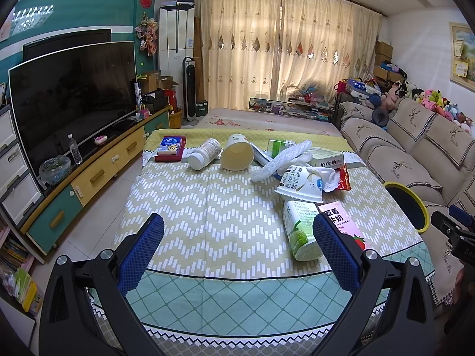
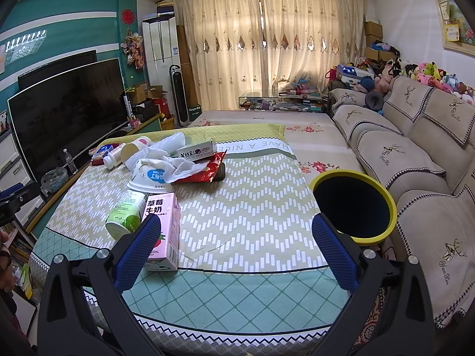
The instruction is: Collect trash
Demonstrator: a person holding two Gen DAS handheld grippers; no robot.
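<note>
Two hand-held grippers with blue-padded black fingers are seen, one per wrist view: the left gripper [image 1: 238,238] and the right gripper [image 2: 236,238]. Both are spread wide, with nothing held between the fingers and nothing touched; each hangs over the near edge of the table covered in a green and beige zigzag-patterned cloth [image 1: 207,207].

One round bin with a yellow rim and dark inside [image 2: 354,204] is seen at the right of the right wrist view, just beside the table's right edge and in front of the beige sofa [image 2: 421,160]. Its mouth is turned up.

The trash is gathered in the upper middle of the left wrist view and the left half of the right wrist view. One pale paper cup [image 1: 237,154] is laid on its side, mouth toward the camera. One white instant-noodle bowl [image 1: 299,184] is set upside down, with one crumpled white tissue [image 2: 184,166] against it and one red foil wrapper [image 2: 204,172] beside that. One pink strawberry-milk carton [image 2: 163,234] is laid flat, its long axis running toward the camera. One green-and-white drink bottle [image 1: 299,228] lies just beside it, roughly parallel, base toward the camera. One white pill bottle [image 1: 204,152] lies on its side, cap toward the lower left.
</note>
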